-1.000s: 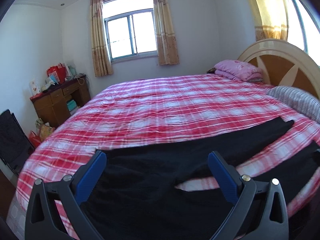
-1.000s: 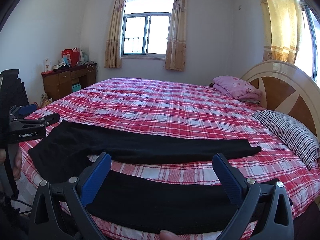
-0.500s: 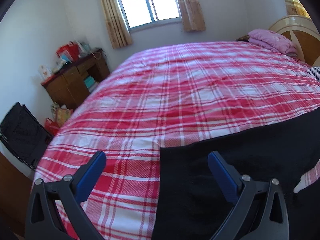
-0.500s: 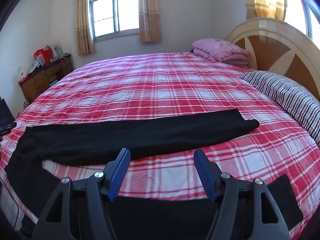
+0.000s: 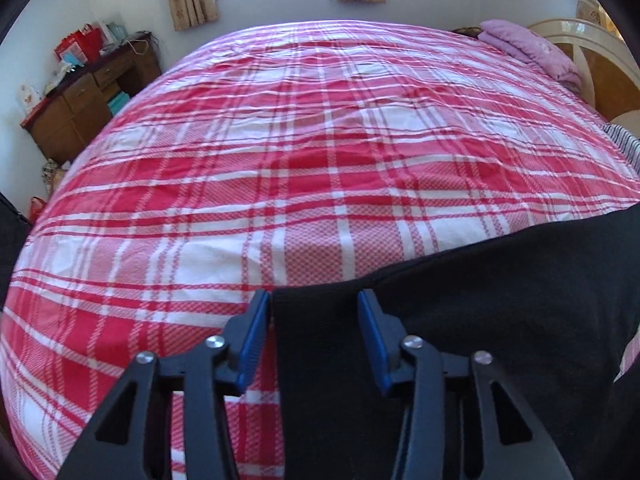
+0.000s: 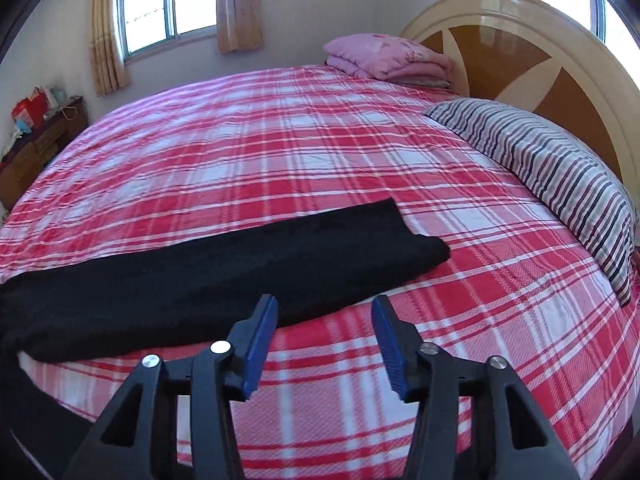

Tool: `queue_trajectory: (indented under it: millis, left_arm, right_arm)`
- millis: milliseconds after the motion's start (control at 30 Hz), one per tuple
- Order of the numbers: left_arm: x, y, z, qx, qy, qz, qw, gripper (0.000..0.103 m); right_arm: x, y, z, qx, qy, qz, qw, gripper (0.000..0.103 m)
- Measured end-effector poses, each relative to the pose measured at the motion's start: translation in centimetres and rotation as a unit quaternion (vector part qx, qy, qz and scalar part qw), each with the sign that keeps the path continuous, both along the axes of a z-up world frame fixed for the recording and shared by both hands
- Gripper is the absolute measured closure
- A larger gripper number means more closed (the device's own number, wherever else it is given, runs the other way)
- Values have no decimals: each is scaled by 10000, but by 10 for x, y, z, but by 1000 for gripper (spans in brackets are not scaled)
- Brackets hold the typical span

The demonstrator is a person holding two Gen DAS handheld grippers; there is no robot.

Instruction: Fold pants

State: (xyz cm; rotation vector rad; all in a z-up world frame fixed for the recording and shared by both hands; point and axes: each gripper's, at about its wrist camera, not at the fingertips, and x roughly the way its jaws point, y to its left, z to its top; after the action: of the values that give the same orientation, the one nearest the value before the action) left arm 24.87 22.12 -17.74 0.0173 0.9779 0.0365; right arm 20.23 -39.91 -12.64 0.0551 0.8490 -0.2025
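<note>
Black pants lie flat on a red and white plaid bed. In the left wrist view my left gripper is partly open, low over the bed, its blue fingers straddling the pants' waist corner. In the right wrist view one pant leg stretches across the bed, its cuff toward the right. My right gripper is partly open and empty, hovering over bare bedspread just in front of that leg. The second leg is hidden below the frame.
A striped pillow and a folded pink blanket lie by the wooden headboard at the right. A wooden desk with clutter stands at the left wall. The bed's near edge runs below both grippers.
Both grippers have dropped toward the bed and their jaws have narrowed. The left one moved to the pants' waist corner; the right one moved forward toward the far leg.
</note>
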Motion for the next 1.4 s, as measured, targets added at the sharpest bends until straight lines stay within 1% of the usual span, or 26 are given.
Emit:
queue_trajectory:
  millis: [100, 133, 200, 233, 267, 367, 467, 500, 667, 767, 900, 933, 967, 1000, 1033, 1067, 1167, 1233, 1400]
  left_arm:
    - [4, 5, 0, -136, 105, -44, 9998, 56]
    - [7, 6, 1, -173, 126, -76, 9997, 58]
    - [7, 9, 2, -377, 158, -143, 9991, 67]
    - [10, 11, 3, -452, 187, -131, 9987, 72]
    - [11, 11, 3, -506, 237, -100, 9984, 75]
    - [12, 5, 5, -442, 284, -176, 9985, 84]
    - [14, -2, 5, -235, 303, -248, 9990, 84]
    - [15, -2, 4, -197, 304, -262, 9990, 84]
    - [16, 2, 3, -304, 314, -215, 9988, 84]
    - [18, 0, 3, -279, 320, -217, 9989, 84]
    - [21, -1, 2, -264, 330, -233, 9988, 84]
    - [21, -1, 1, -280, 312, -233, 9988, 84]
    - [21, -1, 1, -288, 312, -221, 9989, 84]
    - [22, -1, 1, -277, 304, -209, 9989, 84]
    - [22, -2, 1, -271, 305, -197, 9990, 85]
    - [23, -3, 2, -275, 298, -196, 9990, 87]
    - [23, -3, 8, -287, 169, -185, 9993, 87]
    - [19, -1, 16, -381, 6, -175, 9991, 87]
    - [-1, 12, 42, -787, -524, -170, 9954, 87]
  right_arm:
    - [18, -27, -3, 122, 103, -234, 9996, 53]
    - [23, -35, -2, 100, 115, -293, 9995, 53]
    - [36, -50, 1, -14, 113, -400, 9991, 53]
    - [44, -59, 1, 26, 155, -430, 9990, 53]
    - [50, -65, 0, 79, 183, -453, 9988, 54]
    - [73, -89, -4, 288, 261, -598, 9975, 56]
    - [99, -104, -14, 624, 429, -443, 9961, 56]
    - [107, -106, -17, 663, 476, -392, 9959, 56]
    - [138, -108, -34, 662, 733, -163, 9950, 56]
    - [154, -107, -48, 751, 908, -27, 9930, 56]
    - [164, -105, -65, 653, 1156, 35, 9911, 57]
    - [164, -105, -66, 620, 1121, 46, 9917, 60]
    - [164, -104, -65, 641, 1087, 109, 9919, 78]
    - [163, -103, -64, 690, 1074, 136, 9917, 84]
    - [162, -103, -62, 702, 1066, 112, 9918, 86]
    - [161, -103, -60, 713, 1061, 115, 9917, 92]
    - [153, -97, -43, 652, 846, 141, 9942, 94]
    - [142, -95, -25, 706, 559, 148, 9958, 95]
    - [101, -91, 25, 733, -153, 232, 9969, 95]
